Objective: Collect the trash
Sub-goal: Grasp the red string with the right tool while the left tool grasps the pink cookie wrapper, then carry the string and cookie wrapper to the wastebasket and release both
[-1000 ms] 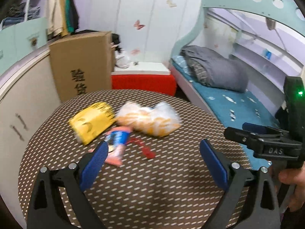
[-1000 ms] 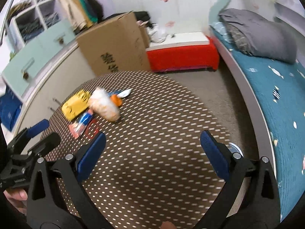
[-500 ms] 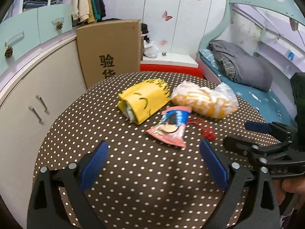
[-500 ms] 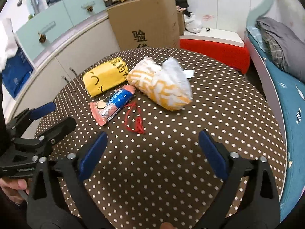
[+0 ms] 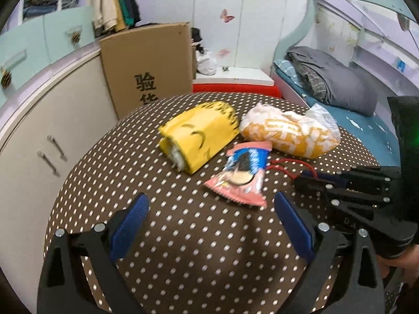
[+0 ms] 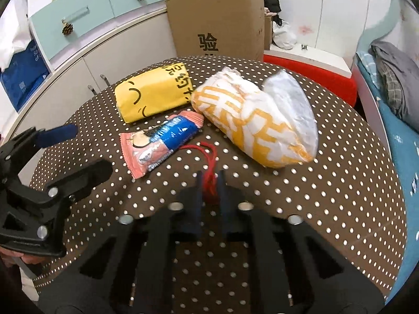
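Right hand-held gripper (image 6: 211, 183): jaws have just been closing and now pinch the near end of the red string (image 6: 209, 157), low over the dotted counter (image 6: 327, 196). Left hand-held gripper (image 5: 209, 209): jaws spread wide, nothing between them, hovering over bare counter at the near left.

Just beyond the string lies a pink and blue snack wrapper (image 6: 159, 142), flat, its far end close to the yellow packet (image 6: 153, 94). Right of both, an orange and white plastic bag (image 6: 256, 120), bulging; contents not visible. Wrapper, packet and bag sit close together, mid-counter.

Far side, off the counter: cardboard box (image 6: 217, 21), upright, top closed; contents cannot be told.
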`<action>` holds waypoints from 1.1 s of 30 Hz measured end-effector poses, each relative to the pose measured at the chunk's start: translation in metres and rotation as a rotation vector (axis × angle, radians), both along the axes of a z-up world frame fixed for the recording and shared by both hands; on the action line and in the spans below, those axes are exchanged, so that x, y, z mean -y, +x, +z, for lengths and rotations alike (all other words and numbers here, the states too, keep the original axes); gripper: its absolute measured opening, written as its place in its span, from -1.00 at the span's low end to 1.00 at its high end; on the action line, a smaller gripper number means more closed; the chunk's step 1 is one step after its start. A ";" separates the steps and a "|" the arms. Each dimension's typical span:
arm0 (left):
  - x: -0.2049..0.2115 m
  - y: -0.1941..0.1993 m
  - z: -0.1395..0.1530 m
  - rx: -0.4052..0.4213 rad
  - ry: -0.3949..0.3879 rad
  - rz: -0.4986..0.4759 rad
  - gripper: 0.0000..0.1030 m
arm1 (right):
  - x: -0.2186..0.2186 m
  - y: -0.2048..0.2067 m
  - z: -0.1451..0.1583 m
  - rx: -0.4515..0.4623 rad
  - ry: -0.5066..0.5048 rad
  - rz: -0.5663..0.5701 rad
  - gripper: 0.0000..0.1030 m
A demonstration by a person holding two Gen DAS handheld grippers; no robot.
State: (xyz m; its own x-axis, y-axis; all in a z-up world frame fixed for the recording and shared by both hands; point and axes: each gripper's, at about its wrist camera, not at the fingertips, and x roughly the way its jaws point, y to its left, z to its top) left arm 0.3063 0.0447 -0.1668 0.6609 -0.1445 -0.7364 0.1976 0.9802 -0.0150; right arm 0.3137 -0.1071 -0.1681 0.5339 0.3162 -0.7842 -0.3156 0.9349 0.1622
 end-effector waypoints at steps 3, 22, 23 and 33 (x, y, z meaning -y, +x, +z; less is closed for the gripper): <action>0.013 0.009 -0.001 0.006 0.027 -0.050 0.83 | 0.022 -0.009 0.000 -0.016 0.029 -0.038 -0.83; 0.051 0.040 -0.024 -0.102 0.044 -0.156 -0.22 | 0.109 -0.039 0.007 -0.022 0.083 -0.173 -0.83; 0.051 0.037 -0.024 -0.107 0.034 -0.160 -0.23 | 0.111 -0.038 0.007 -0.019 0.083 -0.176 -0.83; 0.063 0.003 -0.006 -0.113 -0.083 -0.186 -0.25 | 0.142 -0.052 0.035 0.054 0.071 -0.209 -0.83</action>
